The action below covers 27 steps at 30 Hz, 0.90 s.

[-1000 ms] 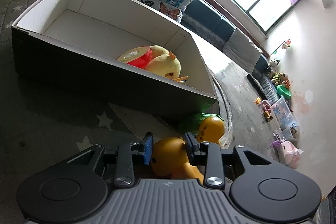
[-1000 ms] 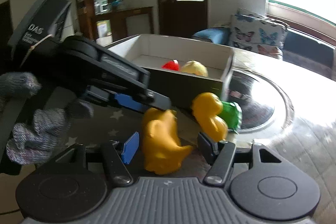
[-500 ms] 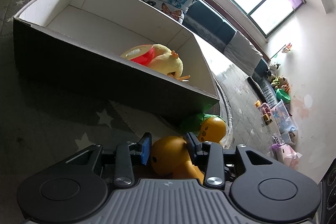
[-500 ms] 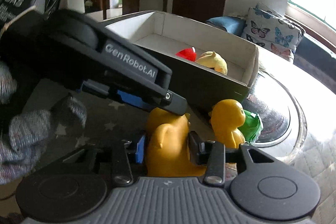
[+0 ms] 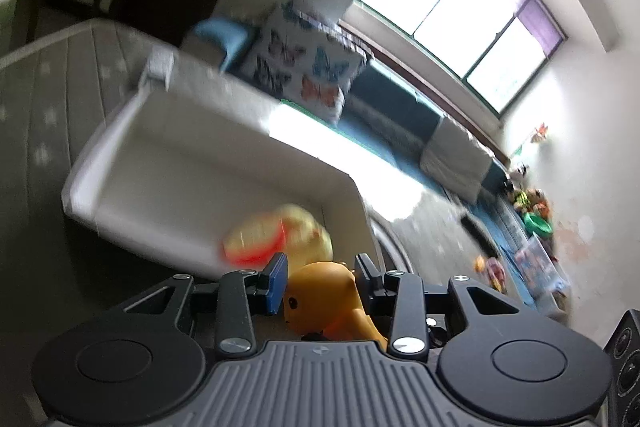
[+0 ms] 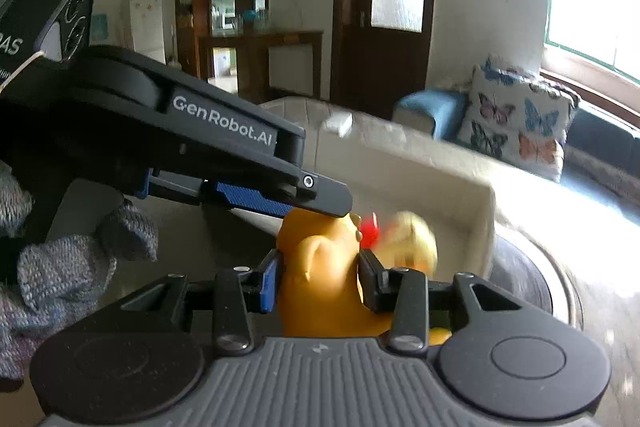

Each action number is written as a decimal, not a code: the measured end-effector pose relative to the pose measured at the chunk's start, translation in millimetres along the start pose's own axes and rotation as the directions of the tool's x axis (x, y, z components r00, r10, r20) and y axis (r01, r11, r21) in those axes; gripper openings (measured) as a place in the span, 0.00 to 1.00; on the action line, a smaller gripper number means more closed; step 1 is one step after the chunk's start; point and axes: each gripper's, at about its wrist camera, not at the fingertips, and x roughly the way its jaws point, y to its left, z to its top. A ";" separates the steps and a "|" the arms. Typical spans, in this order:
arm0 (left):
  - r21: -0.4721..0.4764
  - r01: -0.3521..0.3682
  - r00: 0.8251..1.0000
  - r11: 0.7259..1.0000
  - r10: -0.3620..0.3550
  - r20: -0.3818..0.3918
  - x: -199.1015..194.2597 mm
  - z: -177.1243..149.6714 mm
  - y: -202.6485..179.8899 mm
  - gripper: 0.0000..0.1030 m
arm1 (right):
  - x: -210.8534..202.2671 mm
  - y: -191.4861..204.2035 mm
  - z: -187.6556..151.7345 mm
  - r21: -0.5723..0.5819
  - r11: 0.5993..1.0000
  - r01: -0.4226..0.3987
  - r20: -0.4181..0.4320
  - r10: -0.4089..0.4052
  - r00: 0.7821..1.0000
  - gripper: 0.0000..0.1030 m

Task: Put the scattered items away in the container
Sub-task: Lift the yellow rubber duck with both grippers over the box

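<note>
Left wrist view: orange rubber duck seen face-on, its head filling the gap between the two fingers of the left gripper. Jaws closing, duck's head between them; impossible to tell whether the pads press on it. Beyond the fingers, a white-lined open box on a grey star-patterned mat, blurred. Inside the box, at its right end, a red-and-yellow round toy touching a yellow plush toy. Far behind, a butterfly-print cushion below a bright window.

Right wrist view: same orange rubber duck seen from behind, upright, pinched at the body between the fingers of the right gripper, both pads tight against its sides. Left gripper reaching in from the left over the duck's head, carried by a hand in a grey knit glove. Duck outside the box, just on the near side of its near wall, towards the right end. Red toy and yellow plush toy visible inside, past the duck, blurred.
</note>
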 end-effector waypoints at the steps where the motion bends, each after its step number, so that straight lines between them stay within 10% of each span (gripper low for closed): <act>1: 0.004 -0.008 1.000 1.000 0.008 0.014 1.7 9.4 2.1 0.38 | 6.1 -2.3 9.1 0.009 1.000 -0.007 0.008 0.007 1.000 0.39; 11: -0.045 -0.123 0.992 0.991 0.122 -0.015 51.5 65.0 51.0 0.38 | 95.3 -23.2 55.6 0.109 0.989 -0.102 -0.035 0.106 0.994 0.39; 27: -0.073 -0.187 0.978 0.980 0.178 -0.112 86.6 56.9 89.8 0.38 | 159.3 -25.8 28.9 0.161 0.982 -0.098 -0.202 0.130 0.971 0.40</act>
